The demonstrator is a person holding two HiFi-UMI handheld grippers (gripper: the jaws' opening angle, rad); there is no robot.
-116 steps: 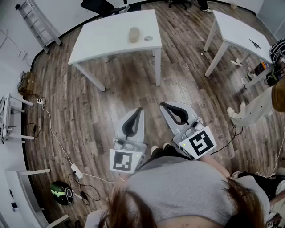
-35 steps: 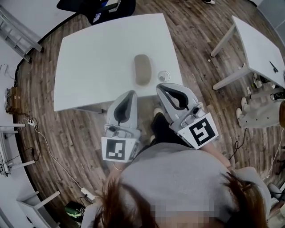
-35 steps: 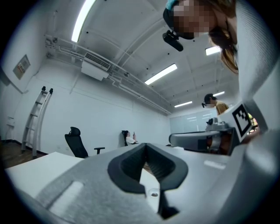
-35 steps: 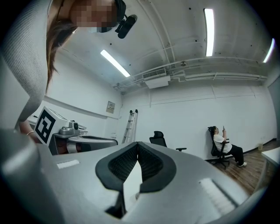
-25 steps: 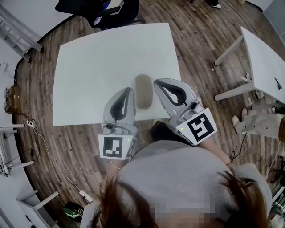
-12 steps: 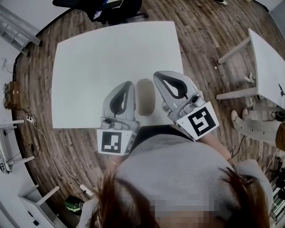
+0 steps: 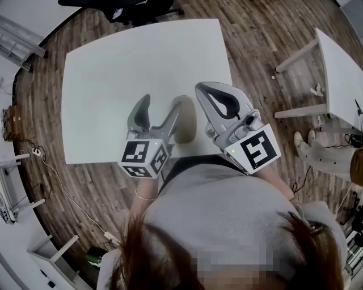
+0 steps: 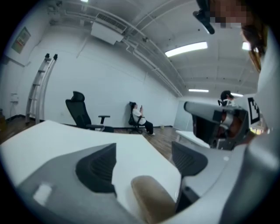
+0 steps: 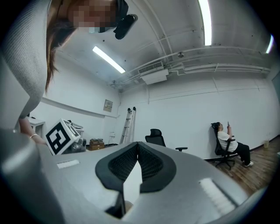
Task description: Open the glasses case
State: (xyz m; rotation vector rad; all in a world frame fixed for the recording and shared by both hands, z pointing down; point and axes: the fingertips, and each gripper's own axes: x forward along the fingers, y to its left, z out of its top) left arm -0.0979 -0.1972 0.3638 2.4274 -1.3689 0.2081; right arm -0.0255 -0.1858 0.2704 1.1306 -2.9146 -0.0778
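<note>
The glasses case (image 7: 186,118), a beige oblong shell, lies shut near the front edge of the white table (image 7: 108,73). My left gripper (image 7: 161,103) stands open just left of it, and its jaws have just been opening. Its right finger (image 7: 172,118) overlaps the case's left side. In the left gripper view the case (image 8: 151,202) lies low between the spread pads (image 8: 98,168), closer to the right one, and neither pad presses on it. My right gripper (image 7: 203,89) is shut and empty, hovering at the case's right side. Its pads (image 9: 138,164) meet.
A second white table (image 7: 340,68) stands to the right over wooden floor. A black office chair (image 7: 122,8) sits behind the table. A seated person (image 8: 141,117) and a ladder (image 9: 129,124) are by the far wall. The table's front edge is just under my grippers.
The left gripper's jaws went from shut to spread. It rolled, sank and moved in beside the case. The right gripper edged slightly along the case's right side.
</note>
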